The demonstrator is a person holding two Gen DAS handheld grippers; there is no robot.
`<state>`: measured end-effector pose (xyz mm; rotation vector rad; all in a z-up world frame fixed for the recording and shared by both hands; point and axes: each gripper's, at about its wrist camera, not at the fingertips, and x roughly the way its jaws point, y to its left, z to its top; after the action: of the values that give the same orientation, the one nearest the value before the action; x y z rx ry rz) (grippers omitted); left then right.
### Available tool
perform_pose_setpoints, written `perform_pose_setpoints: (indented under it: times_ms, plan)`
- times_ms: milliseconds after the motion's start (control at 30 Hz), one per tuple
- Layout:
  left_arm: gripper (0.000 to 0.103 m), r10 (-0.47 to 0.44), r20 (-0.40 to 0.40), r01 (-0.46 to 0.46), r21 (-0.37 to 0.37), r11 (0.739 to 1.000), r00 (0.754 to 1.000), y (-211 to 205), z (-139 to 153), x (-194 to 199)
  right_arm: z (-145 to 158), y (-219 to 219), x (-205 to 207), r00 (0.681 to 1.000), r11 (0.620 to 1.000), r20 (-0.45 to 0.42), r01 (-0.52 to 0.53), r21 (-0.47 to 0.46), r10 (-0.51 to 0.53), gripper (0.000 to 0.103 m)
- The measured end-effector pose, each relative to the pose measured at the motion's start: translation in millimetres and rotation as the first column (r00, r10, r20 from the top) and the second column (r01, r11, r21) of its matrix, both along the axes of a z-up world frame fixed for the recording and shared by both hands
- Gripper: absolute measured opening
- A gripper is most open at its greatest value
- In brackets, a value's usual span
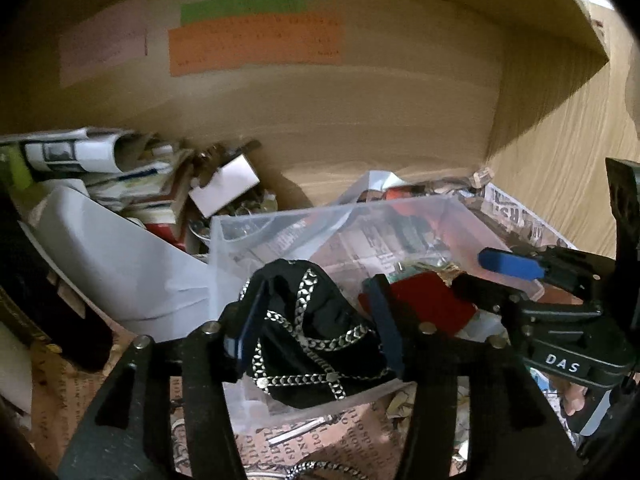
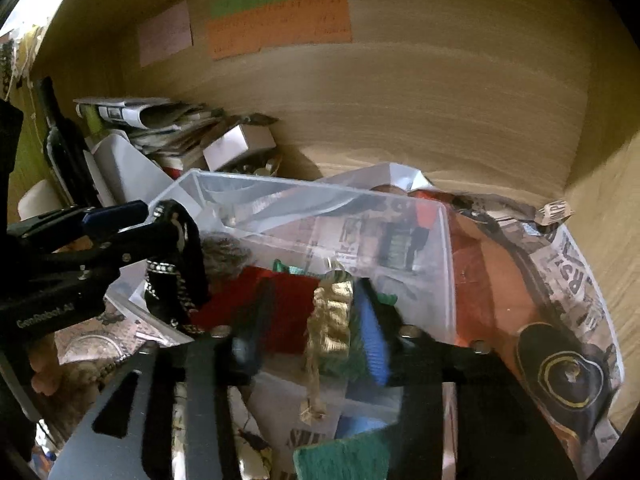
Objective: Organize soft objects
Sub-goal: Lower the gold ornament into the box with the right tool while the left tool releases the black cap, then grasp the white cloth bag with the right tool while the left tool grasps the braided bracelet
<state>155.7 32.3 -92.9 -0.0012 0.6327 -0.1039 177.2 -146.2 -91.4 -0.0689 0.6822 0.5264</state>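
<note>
My left gripper (image 1: 316,312) is shut on a black fabric piece with silver chain trim (image 1: 316,332) and holds it at the near left rim of a clear plastic box (image 1: 420,220). The black piece also shows in the right wrist view (image 2: 176,264). My right gripper (image 2: 316,320) is shut on a gold and green braided trim (image 2: 334,312) over the clear box (image 2: 320,204). A red fabric piece (image 2: 256,300) lies inside the box, also seen in the left wrist view (image 1: 432,300). The right gripper shows in the left wrist view (image 1: 516,266).
This is a wooden cabinet shelf with coloured paper notes (image 1: 256,42) on the back wall. Rolled papers and small boxes (image 1: 120,172) pile at the back left. A white curved object (image 1: 120,260) lies left of the box. Printed paper (image 2: 576,280) lines the shelf.
</note>
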Motion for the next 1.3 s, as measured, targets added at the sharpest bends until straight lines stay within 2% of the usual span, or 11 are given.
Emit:
perform_pose_setpoints:
  times_ms: [333, 433, 500, 633, 900, 1167, 1300]
  plan:
    - [0.073, 0.038, 0.114, -0.038, -0.002, 0.999, 0.993, 8.5, 31.8, -35.8, 33.1, -12.5, -35.6, 0.992, 0.999, 0.126, 0.021, 0.042, -0.026, 0.073]
    - [0.083, 0.052, 0.143, -0.052, -0.001, 0.999, 0.988, 11.6, 38.4, -49.7, 41.6, -18.1, -49.7, 0.988, 0.998, 0.151, 0.028, 0.061, -0.037, 0.081]
    - [0.090, 0.062, 0.161, -0.063, 0.001, 0.998, 0.985, 14.0, 40.9, -59.5, 45.8, -21.8, -57.8, 0.985, 0.997, 0.168, 0.035, 0.071, -0.046, 0.083]
    - [0.095, 0.072, 0.162, -0.074, 0.006, 0.997, 0.984, 17.8, 38.6, -78.1, 49.0, -31.6, -71.8, 0.984, 0.994, 0.169, 0.043, 0.097, -0.059, 0.086]
    - [0.096, 0.069, 0.063, -0.070, 0.027, 0.997, 0.996, 20.0, 11.3, -99.9, 32.9, -43.5, -98.8, 0.989, 0.993, 0.131, 0.059, 0.097, -0.072, 0.087]
    - [0.096, 0.062, -0.109, -0.061, 0.004, 0.998, 0.992, 15.6, -38.1, -100.6, -4.6, -35.1, -110.1, 1.000, 0.997, 0.004, 0.023, 0.071, -0.023, 0.087]
    - [0.096, 0.056, -0.163, -0.056, -0.001, 0.998, 0.985, 11.4, -57.0, -100.8, -21.4, -27.2, -112.1, 0.999, 0.998, -0.052, -0.005, 0.064, 0.008, 0.087]
